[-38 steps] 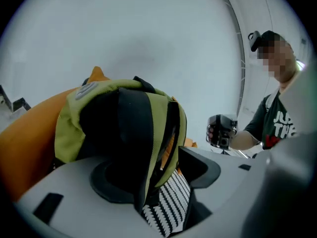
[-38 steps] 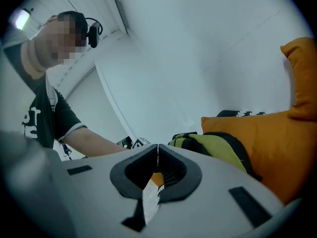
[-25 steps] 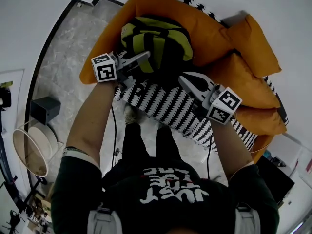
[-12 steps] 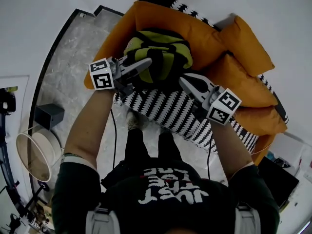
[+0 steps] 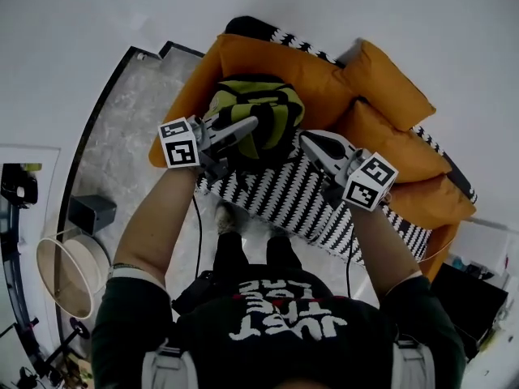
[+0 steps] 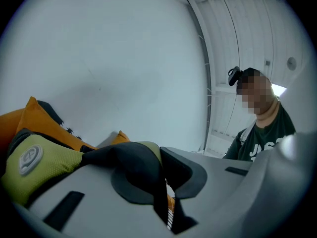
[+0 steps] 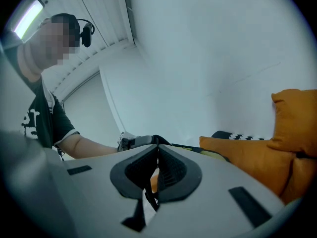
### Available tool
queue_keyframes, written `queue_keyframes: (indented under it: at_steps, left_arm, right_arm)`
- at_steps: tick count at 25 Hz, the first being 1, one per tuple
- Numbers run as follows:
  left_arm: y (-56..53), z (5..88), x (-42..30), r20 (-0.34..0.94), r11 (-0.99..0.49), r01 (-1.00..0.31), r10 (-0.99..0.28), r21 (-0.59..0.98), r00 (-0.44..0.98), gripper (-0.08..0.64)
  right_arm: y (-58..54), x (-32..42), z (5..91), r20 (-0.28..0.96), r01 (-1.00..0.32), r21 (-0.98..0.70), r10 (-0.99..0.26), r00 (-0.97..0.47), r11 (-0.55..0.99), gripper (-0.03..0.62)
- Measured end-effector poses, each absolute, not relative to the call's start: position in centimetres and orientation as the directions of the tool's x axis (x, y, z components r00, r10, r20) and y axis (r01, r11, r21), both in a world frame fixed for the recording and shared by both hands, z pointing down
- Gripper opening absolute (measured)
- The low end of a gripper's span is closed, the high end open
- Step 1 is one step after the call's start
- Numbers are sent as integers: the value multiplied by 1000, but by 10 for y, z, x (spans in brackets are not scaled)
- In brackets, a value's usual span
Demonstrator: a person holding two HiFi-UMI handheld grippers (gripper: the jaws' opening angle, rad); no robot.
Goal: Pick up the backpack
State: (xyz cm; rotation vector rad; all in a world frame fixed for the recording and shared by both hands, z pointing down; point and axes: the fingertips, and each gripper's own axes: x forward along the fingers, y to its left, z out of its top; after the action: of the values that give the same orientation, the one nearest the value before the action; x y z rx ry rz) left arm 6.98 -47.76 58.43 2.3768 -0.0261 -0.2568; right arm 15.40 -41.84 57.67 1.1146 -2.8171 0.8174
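Observation:
The yellow-green and black backpack (image 5: pixel 261 104) hangs in front of the orange sofa (image 5: pixel 324 75), between my two grippers. My left gripper (image 5: pixel 253 121) is at its left front, shut on a wide black strap (image 6: pixel 131 165) of the pack. In the left gripper view the pack's green pocket (image 6: pixel 42 167) lies left of the jaws. At the pack's right edge my right gripper (image 5: pixel 305 138) has its jaws together, with a thin black strap (image 7: pixel 143 202) pinched between the pads. The pack's lower half is hidden behind the grippers.
A black-and-white patterned throw (image 5: pixel 284 189) covers the sofa seat below the pack. Orange cushions (image 5: pixel 389 96) are piled at the right. A round white basket (image 5: pixel 69 274) and a dark box (image 5: pixel 89 213) stand on the marble floor (image 5: pixel 113 128) at the left.
Both grippers have risen, and the backpack has come up with them. Their hold on it has not changed.

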Motion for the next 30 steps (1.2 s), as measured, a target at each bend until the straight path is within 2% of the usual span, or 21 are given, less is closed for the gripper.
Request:
queue_keyframes:
  at_steps: [8,30]
  left_arm:
    - [-471,522,62,-138,-786,-11,-122,618,983,44]
    - [-494,257,55,-231,-936,-67,-154,345,961,43]
  right_arm:
    - [-419,187,541,209,-714,-410,-704,-679,567,31]
    - [-484,225,344,97,-813,-215,-816,-570,542,29]
